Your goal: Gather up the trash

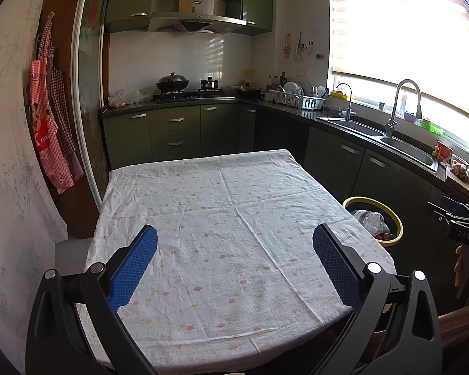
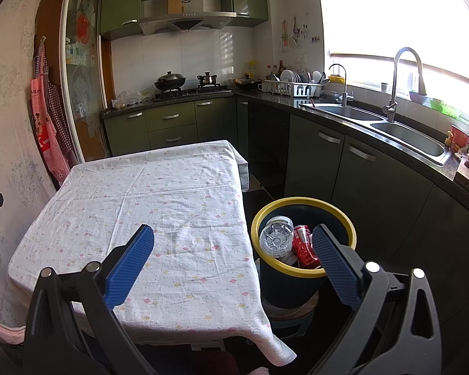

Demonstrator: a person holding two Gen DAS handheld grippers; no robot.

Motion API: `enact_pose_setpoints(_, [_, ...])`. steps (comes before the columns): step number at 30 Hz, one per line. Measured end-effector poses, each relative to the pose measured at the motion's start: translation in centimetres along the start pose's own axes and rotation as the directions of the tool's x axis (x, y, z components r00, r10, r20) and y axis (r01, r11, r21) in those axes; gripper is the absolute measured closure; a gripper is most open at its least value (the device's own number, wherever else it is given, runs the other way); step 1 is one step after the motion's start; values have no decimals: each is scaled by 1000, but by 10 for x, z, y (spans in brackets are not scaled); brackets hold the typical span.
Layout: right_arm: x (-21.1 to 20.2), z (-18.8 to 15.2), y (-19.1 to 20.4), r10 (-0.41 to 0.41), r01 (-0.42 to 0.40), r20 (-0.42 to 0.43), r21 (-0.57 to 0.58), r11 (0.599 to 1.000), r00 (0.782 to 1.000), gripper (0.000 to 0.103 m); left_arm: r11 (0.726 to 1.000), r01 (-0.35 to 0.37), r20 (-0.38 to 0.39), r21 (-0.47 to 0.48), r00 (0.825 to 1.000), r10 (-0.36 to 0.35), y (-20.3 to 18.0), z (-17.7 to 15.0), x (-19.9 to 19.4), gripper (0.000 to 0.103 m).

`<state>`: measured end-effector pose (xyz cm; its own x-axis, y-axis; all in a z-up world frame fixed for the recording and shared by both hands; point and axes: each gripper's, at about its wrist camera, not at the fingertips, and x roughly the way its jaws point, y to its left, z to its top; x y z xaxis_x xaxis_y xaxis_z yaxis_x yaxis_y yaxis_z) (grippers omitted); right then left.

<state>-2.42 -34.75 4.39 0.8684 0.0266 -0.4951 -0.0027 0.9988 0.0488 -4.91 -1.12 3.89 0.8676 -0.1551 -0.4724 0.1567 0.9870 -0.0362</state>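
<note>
Trash in the bin (image 2: 303, 270) at 3 o'clock, a crushed bottle (image 2: 276, 239) and can (image 2: 303, 245), looks light and crumple-prone; left gripper (image 1: 234, 247) and right gripper (image 2: 233, 245) gape wide, empty.

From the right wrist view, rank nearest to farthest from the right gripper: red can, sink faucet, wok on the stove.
From the right gripper:
1. Red can, in the yellow-rimmed bin beside the right finger.
2. Sink faucet, on the right-hand counter.
3. Wok, on the stove at the far wall.
</note>
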Motion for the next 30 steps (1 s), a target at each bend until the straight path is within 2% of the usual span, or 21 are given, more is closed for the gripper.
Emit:
enact_pose_setpoints(12, [2, -3, 1, 0, 0, -4, 0, 1000, 1000, 7, 1000, 2, -1, 1, 1000, -2, 0, 0, 0, 5])
enact_pose_setpoints(16, [5, -7, 2, 1, -1, -9, 1, 1000, 1000, 7, 1000, 24, -4, -8, 1000, -24, 1, 3, 3, 5])
enact_pose_setpoints(18, [8, -7, 1, 3, -3, -13, -1, 1000, 1000, 7, 999, 46, 33, -11, 998, -46, 2, 3, 1, 5])
enact_pose_setpoints(21, [11, -4, 2, 5, -5, -17, -10, 1000, 1000, 7, 1000, 26, 58, 13, 998, -27, 1, 7, 2, 5])
enact_pose_setpoints(26, [32, 13, 18, 34, -35, -21, -51, 998, 999, 7, 999, 29, -24, -16, 999, -29, 14, 20, 34, 5])
enact_pose_setpoints(29, [64, 33, 36, 98, -101, -42, -74, 992, 994, 7, 999, -22, -74, -40, 997, 19, 30, 27, 75, 5])
enact_pose_setpoints(30, [64, 33, 36, 98, -101, -42, -74, 992, 994, 7, 998, -33, -101, -51, 994, 28, 37, 29, 93, 5])
